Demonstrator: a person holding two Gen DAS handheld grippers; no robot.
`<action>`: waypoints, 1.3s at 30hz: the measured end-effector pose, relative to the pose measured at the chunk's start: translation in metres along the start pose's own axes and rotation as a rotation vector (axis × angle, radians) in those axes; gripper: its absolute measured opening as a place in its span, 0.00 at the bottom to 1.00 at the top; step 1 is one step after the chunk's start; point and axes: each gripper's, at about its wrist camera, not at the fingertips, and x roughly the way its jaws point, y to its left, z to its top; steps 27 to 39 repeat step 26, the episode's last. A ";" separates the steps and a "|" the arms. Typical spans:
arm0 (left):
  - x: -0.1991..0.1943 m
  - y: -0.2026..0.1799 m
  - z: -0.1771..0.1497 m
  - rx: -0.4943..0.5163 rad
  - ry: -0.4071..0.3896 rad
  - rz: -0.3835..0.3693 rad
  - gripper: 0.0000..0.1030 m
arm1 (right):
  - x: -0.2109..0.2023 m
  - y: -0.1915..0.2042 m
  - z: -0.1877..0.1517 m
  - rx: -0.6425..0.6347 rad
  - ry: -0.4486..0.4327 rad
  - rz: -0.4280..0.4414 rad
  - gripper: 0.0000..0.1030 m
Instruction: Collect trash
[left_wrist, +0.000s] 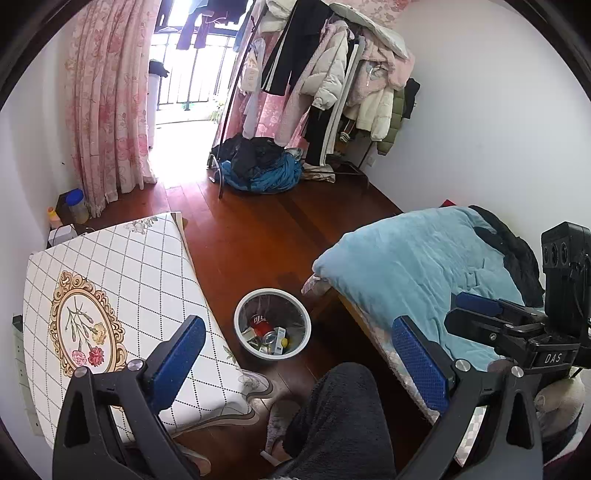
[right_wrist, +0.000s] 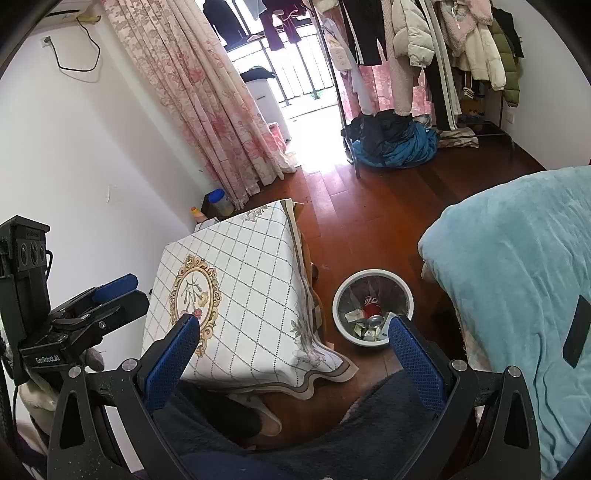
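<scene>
A round white trash bin (left_wrist: 272, 295) stands on the wooden floor between the table and the bed; it also shows in the right wrist view (right_wrist: 372, 275). Inside lie a red can (left_wrist: 260, 321), a silver can (left_wrist: 269, 336) and paper scraps (right_wrist: 354, 315). My left gripper (left_wrist: 297, 341) is open and empty, held high above the bin and my knee. My right gripper (right_wrist: 293, 332) is open and empty, above the table's near corner and the bin. Each gripper shows in the other's view, the right one (left_wrist: 491, 314) and the left one (right_wrist: 110, 291).
A table with a white checked cloth (left_wrist: 122, 280) stands left of the bin. A bed with a blue blanket (left_wrist: 417, 258) is to the right. A clothes rack (left_wrist: 325, 74) and a heap of clothes (left_wrist: 258, 166) are at the back. My dark-trousered leg (left_wrist: 340, 417) is below.
</scene>
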 end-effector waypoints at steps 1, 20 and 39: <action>0.000 0.000 0.000 -0.001 -0.001 0.001 1.00 | 0.000 0.001 0.000 -0.001 0.000 0.000 1.00; -0.002 0.002 0.002 0.000 -0.002 -0.006 1.00 | 0.001 0.002 -0.001 -0.001 0.001 -0.002 1.00; -0.002 0.001 0.002 -0.008 0.000 -0.012 1.00 | -0.003 -0.004 0.001 -0.009 0.012 -0.002 1.00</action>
